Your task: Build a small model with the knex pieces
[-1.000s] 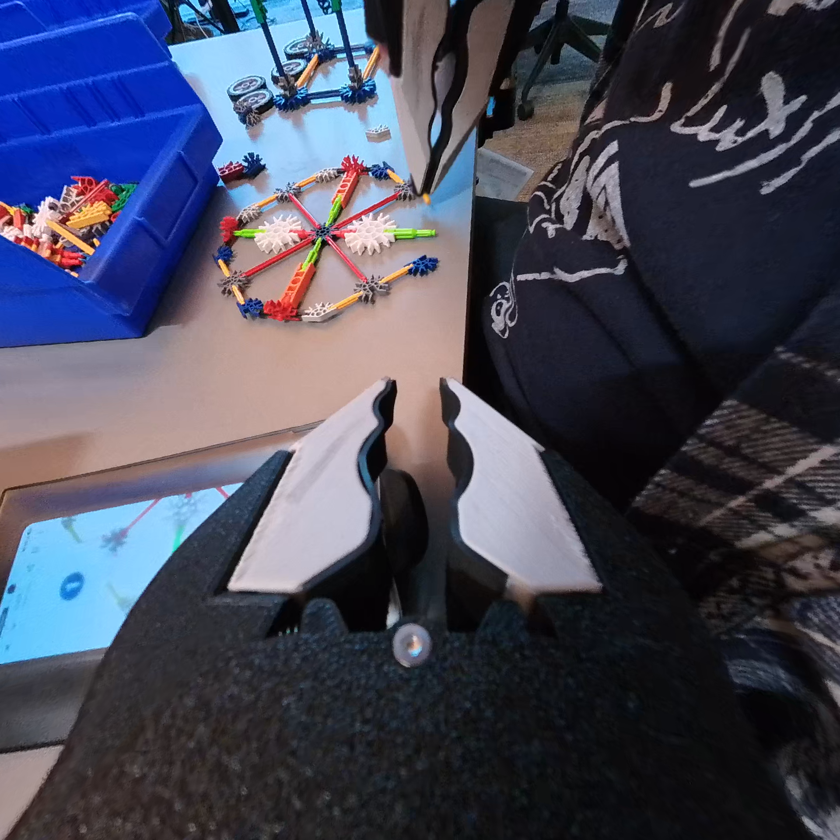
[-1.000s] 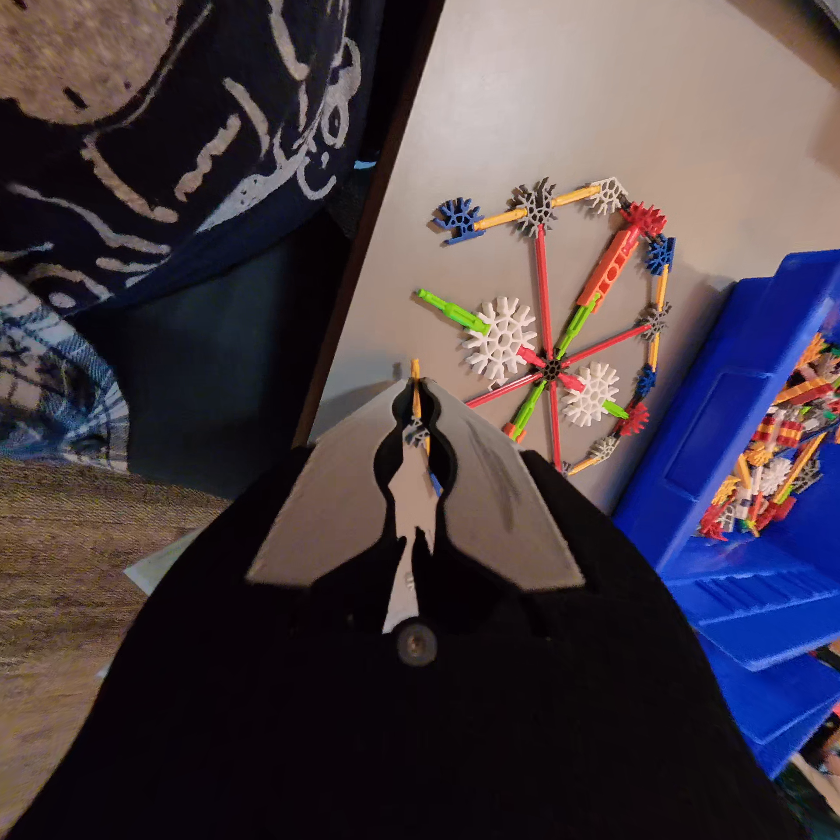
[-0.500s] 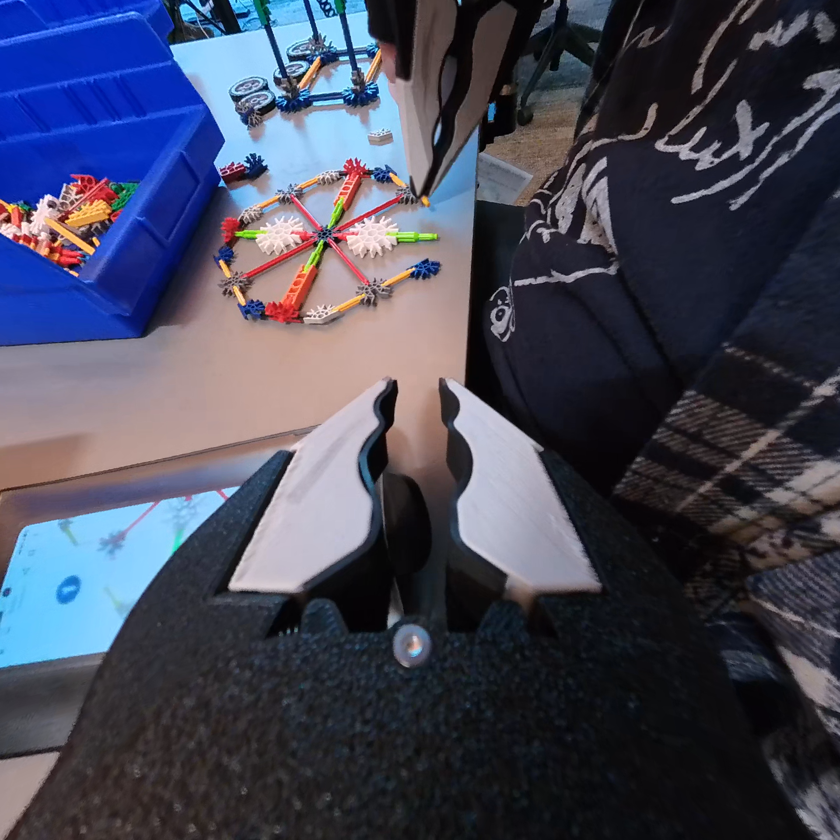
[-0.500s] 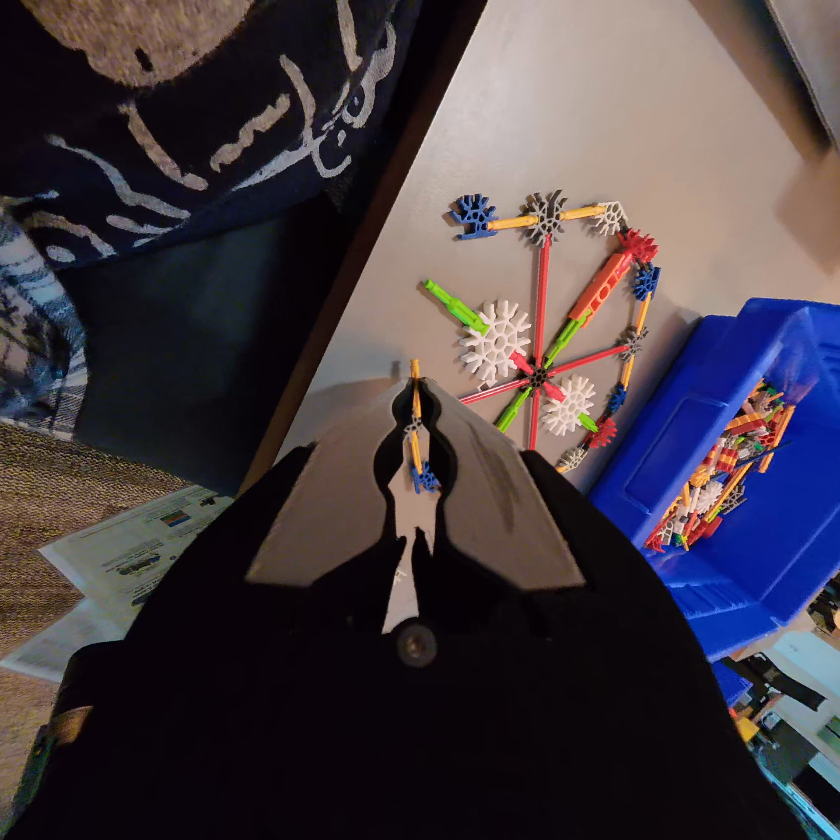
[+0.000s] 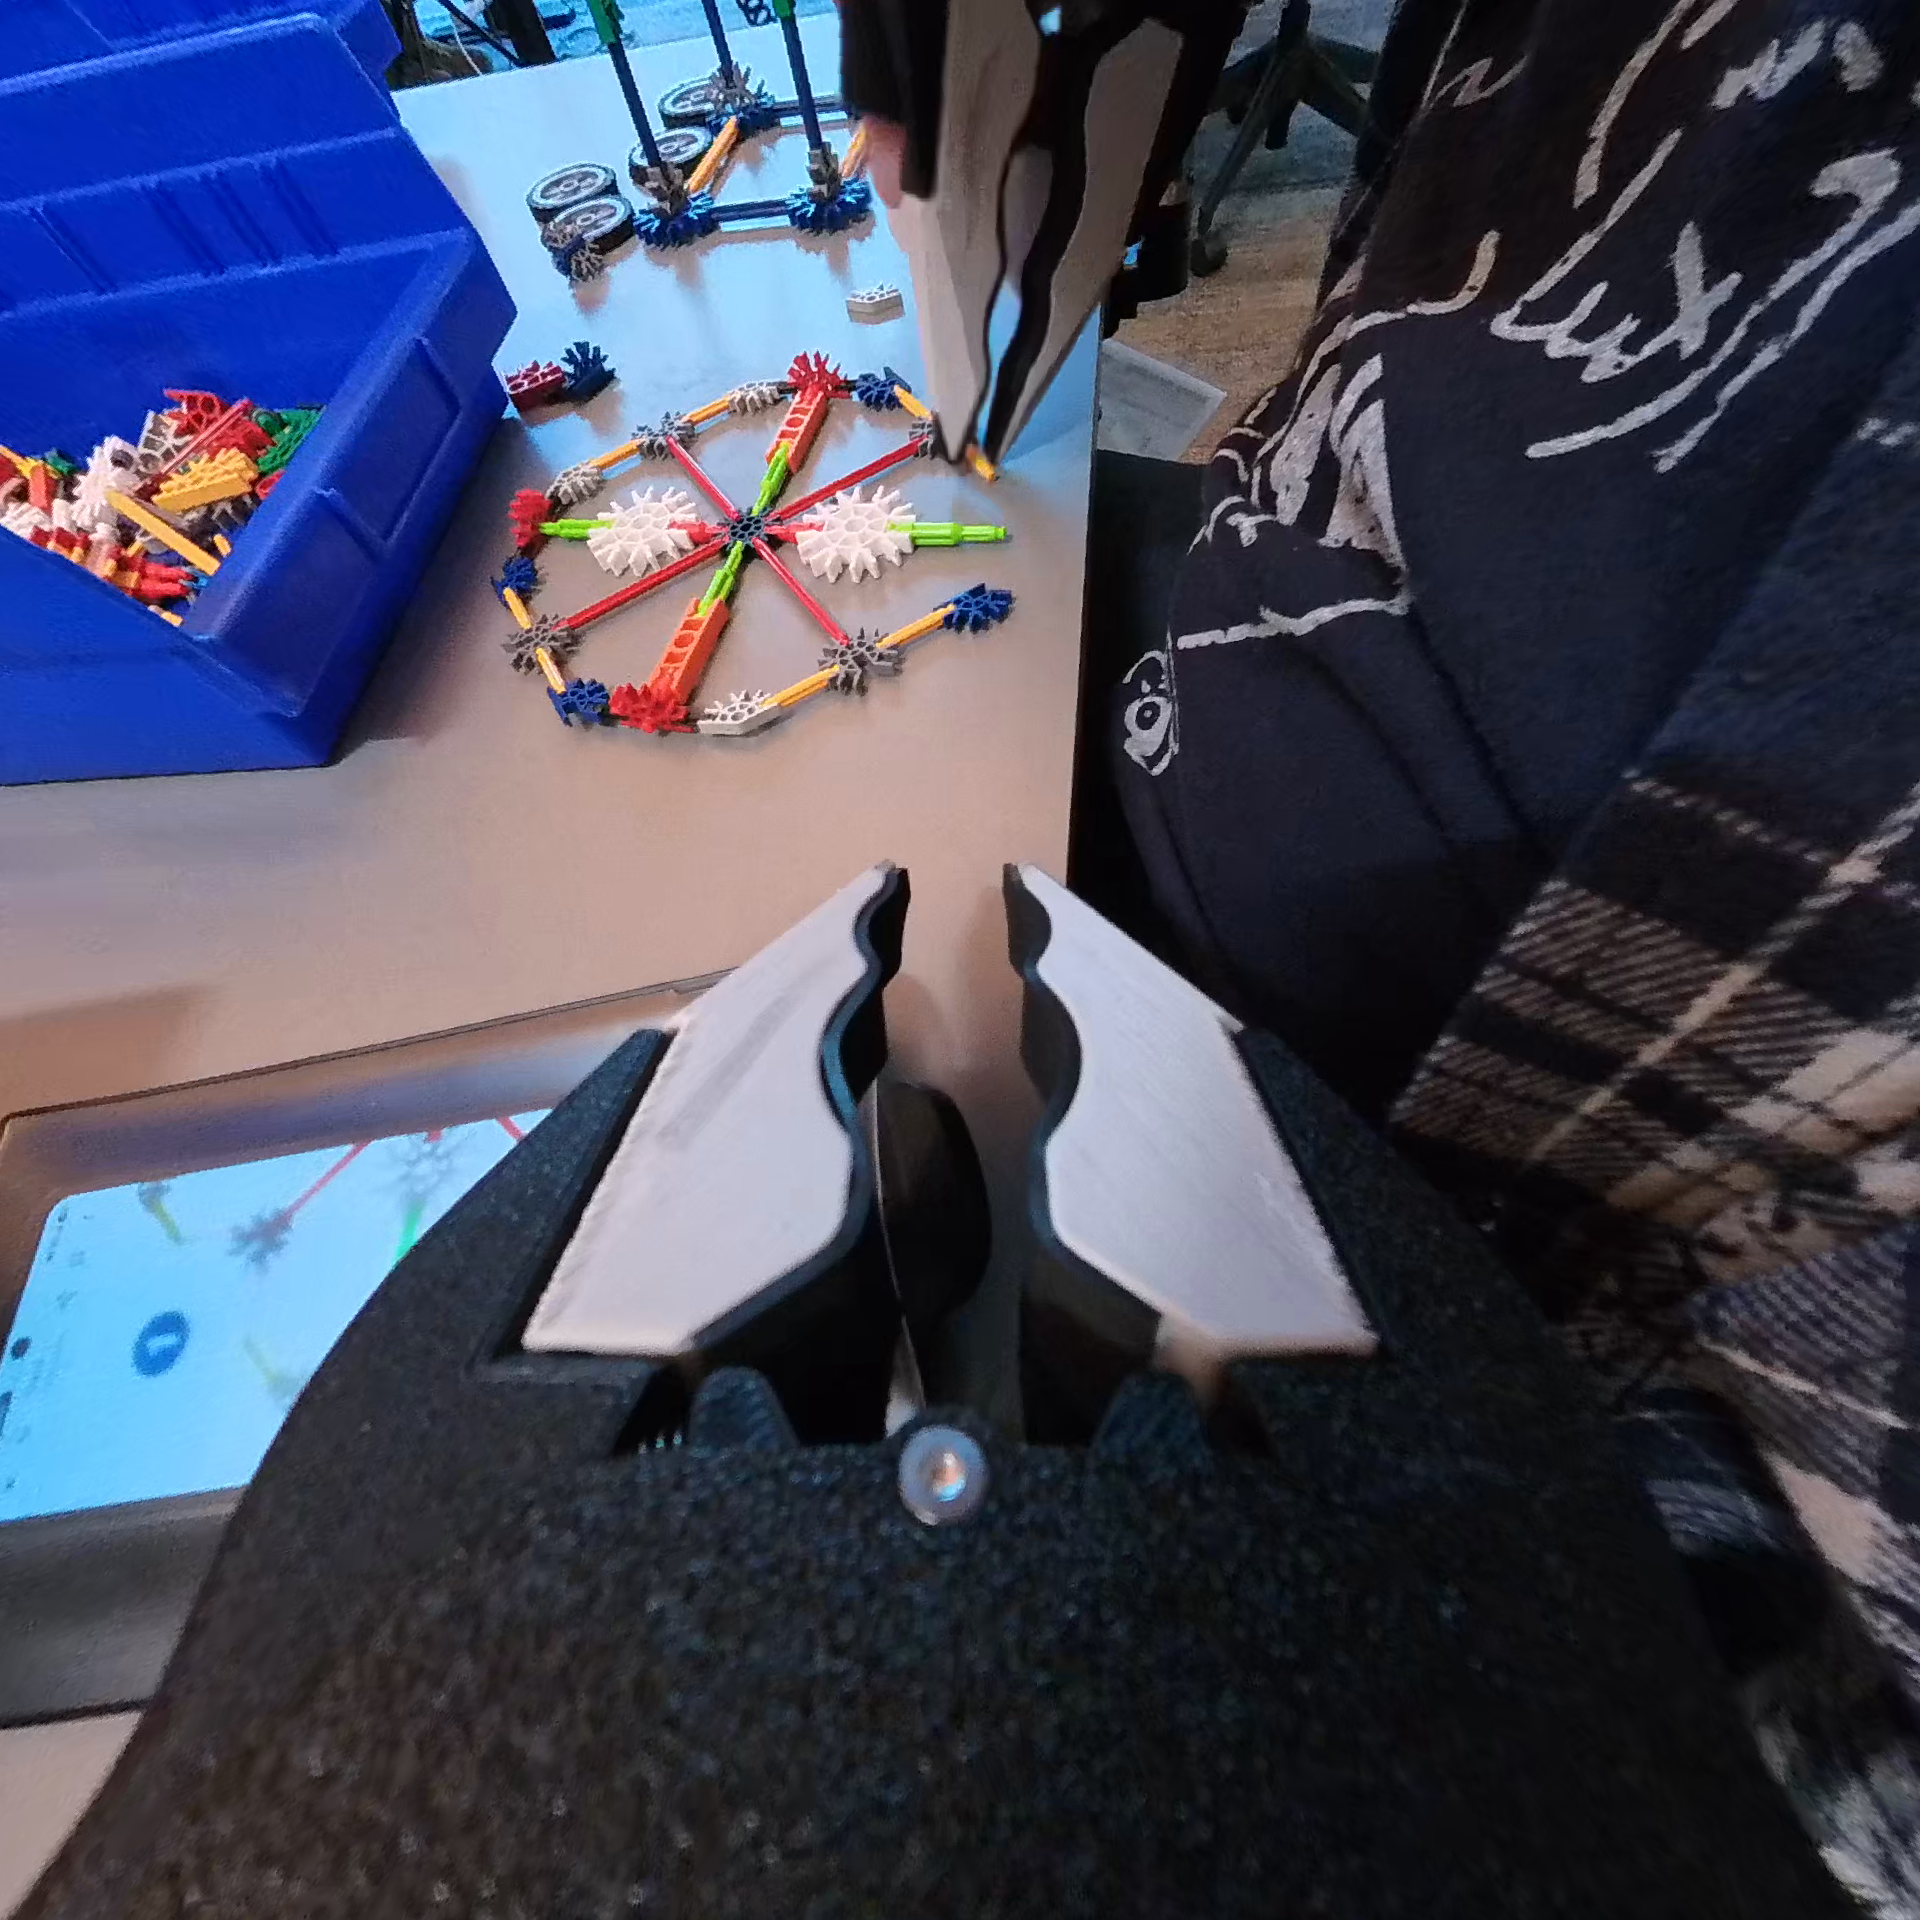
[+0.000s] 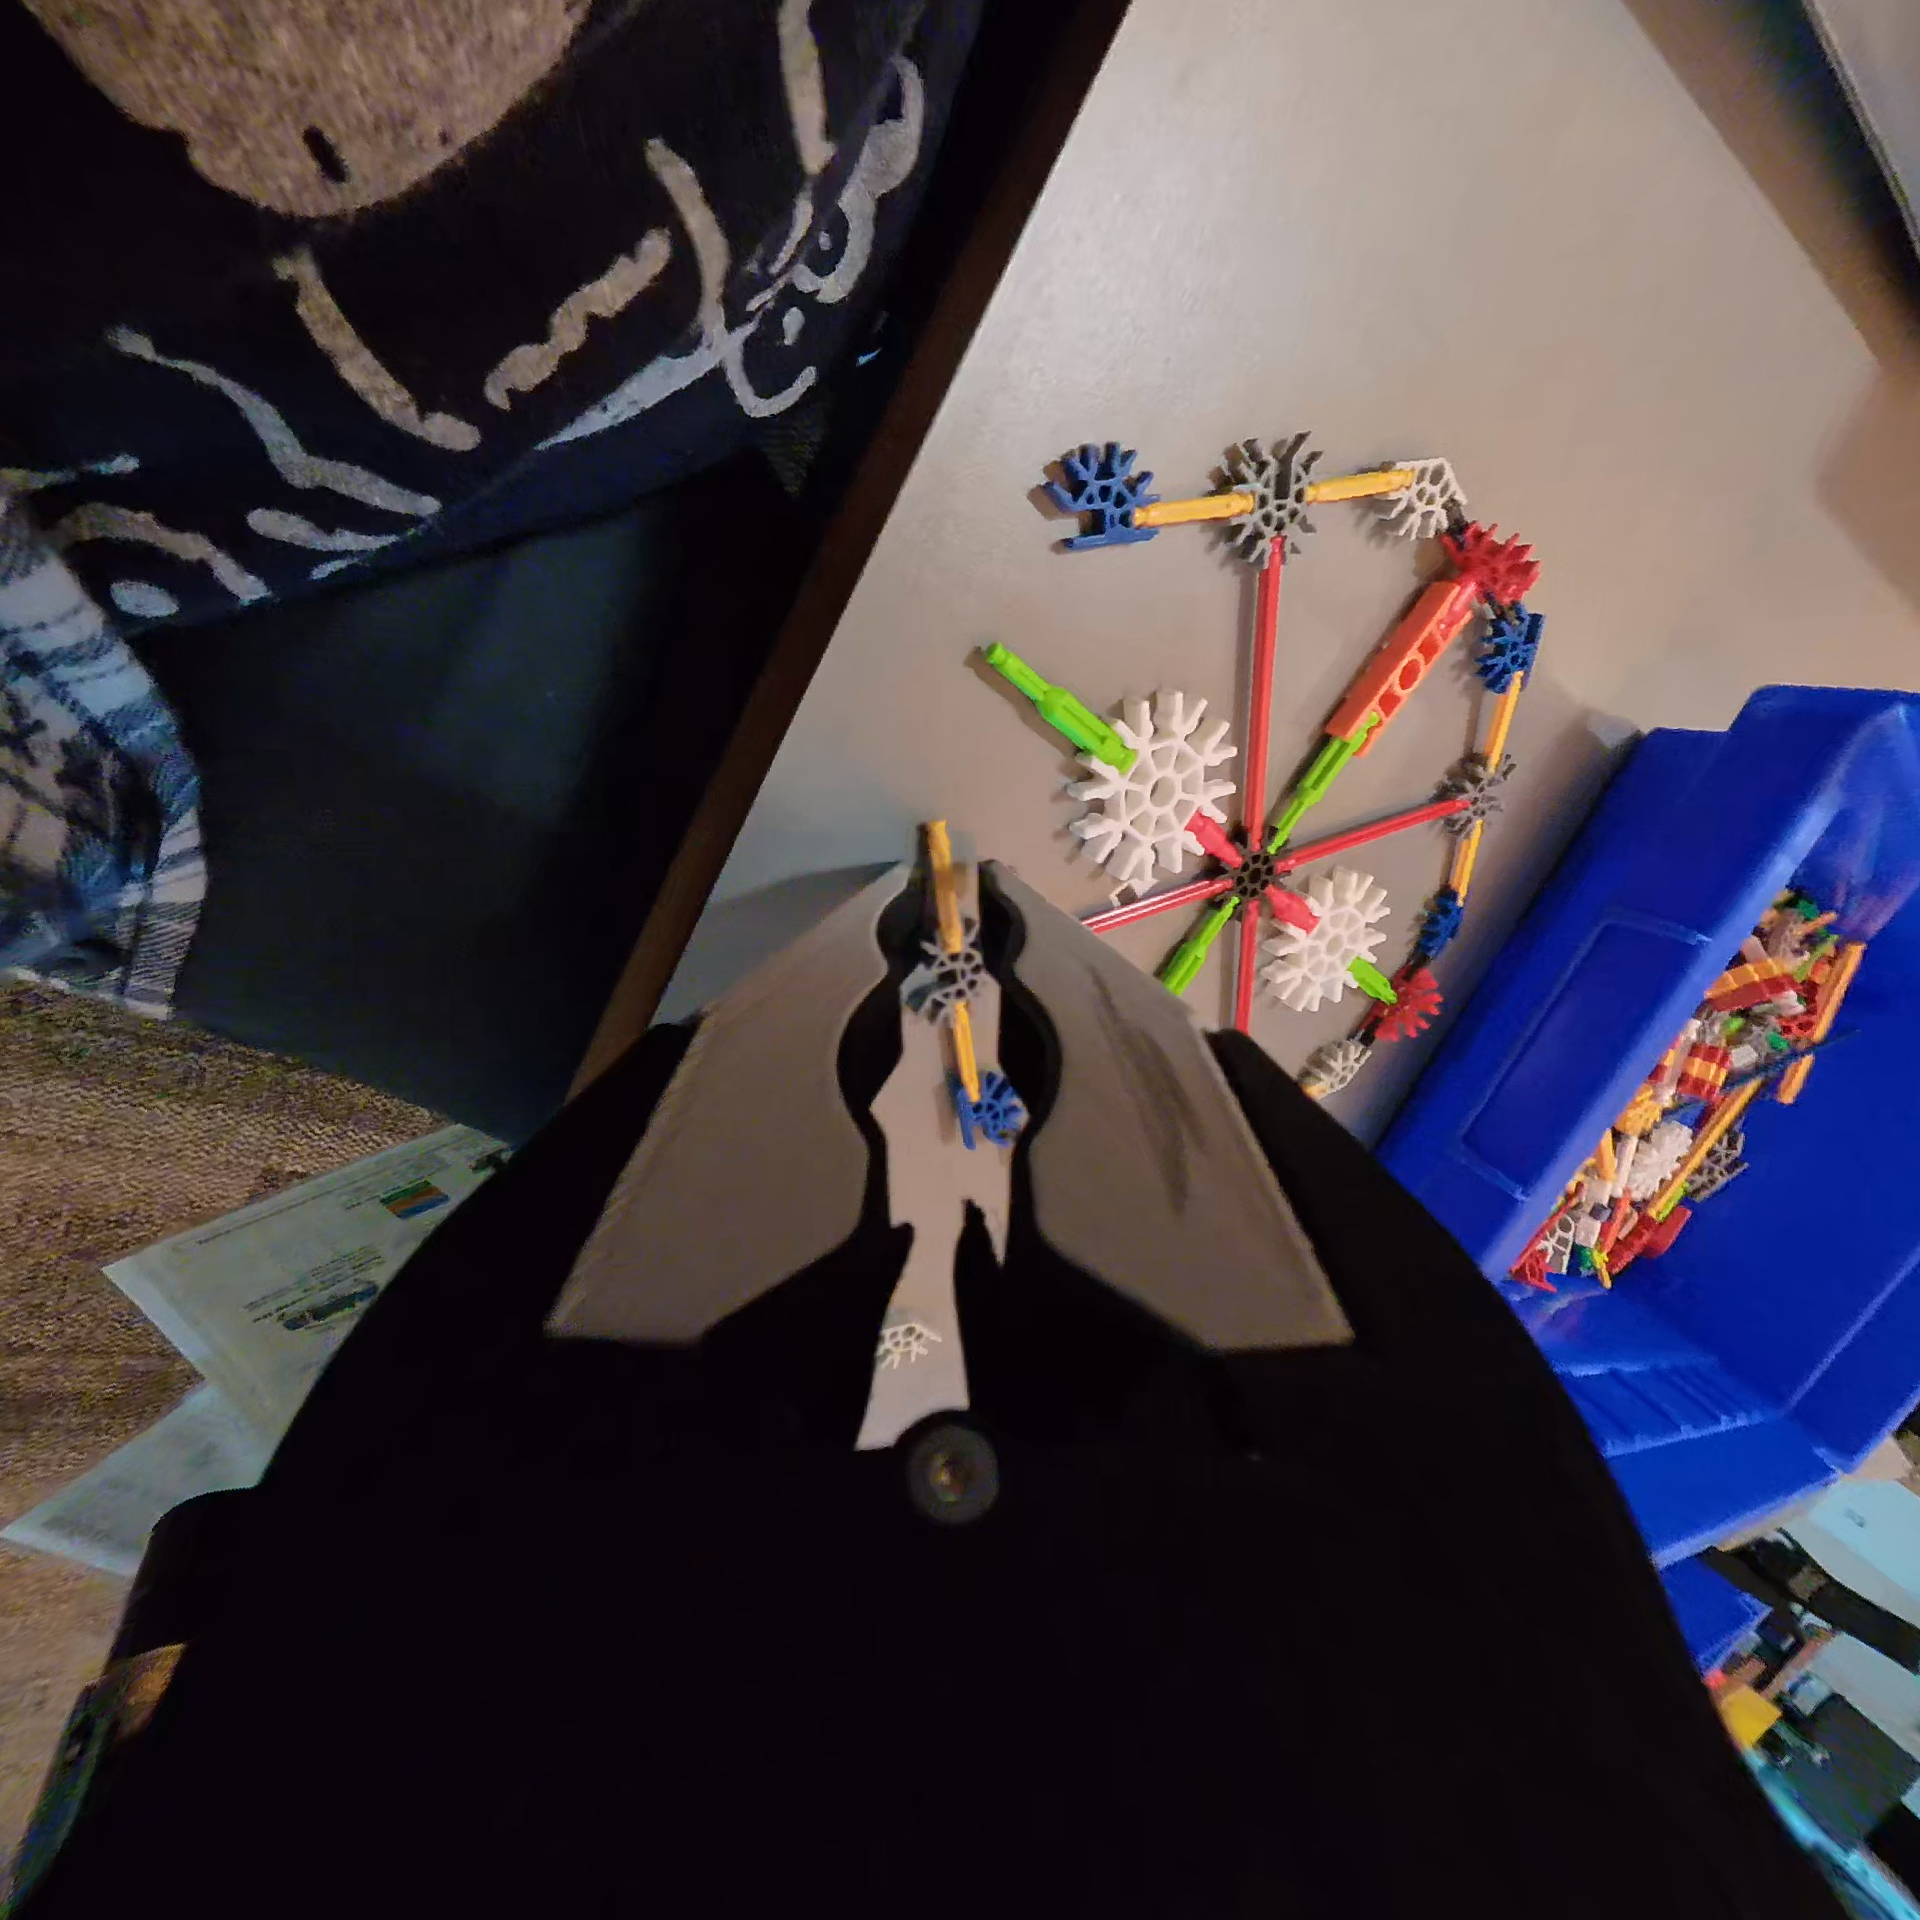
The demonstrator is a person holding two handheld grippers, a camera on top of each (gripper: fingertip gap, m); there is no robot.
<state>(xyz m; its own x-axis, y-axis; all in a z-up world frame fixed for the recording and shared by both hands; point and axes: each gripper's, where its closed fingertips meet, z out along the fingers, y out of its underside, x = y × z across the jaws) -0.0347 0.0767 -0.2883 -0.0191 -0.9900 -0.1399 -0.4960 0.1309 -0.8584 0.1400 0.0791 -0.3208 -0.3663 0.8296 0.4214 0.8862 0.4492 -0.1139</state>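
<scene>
**Right claw pinching a rod at the wheel's rim**

My right claw (image 6: pixel 951 868) is pinching a yellow rod (image 6: pixel 940 868) at the edge of the flat toy wheel (image 6: pixel 1257 873), near the table (image 6: pixel 1403 260) edge; a gray connector (image 6: pixel 951 971) is sitting just behind the tips. My left claw (image 5: pixel 951 883) is hovering part-open, holding nothing, beside a lit tablet (image 5: pixel 156 1330). A blue bin (image 5: pixel 312 499) of loose pieces is sitting beside the wheel.

A flat wheel of coloured rods and connectors (image 5: pixel 753 540) lies on the grey bench (image 5: pixel 436 873) beside a blue bin (image 5: pixel 312 582). The right claw (image 6: pixel 951 883) pinches a short yellow rod (image 6: pixel 940 873) at the wheel's rim, near the bench edge.
</scene>
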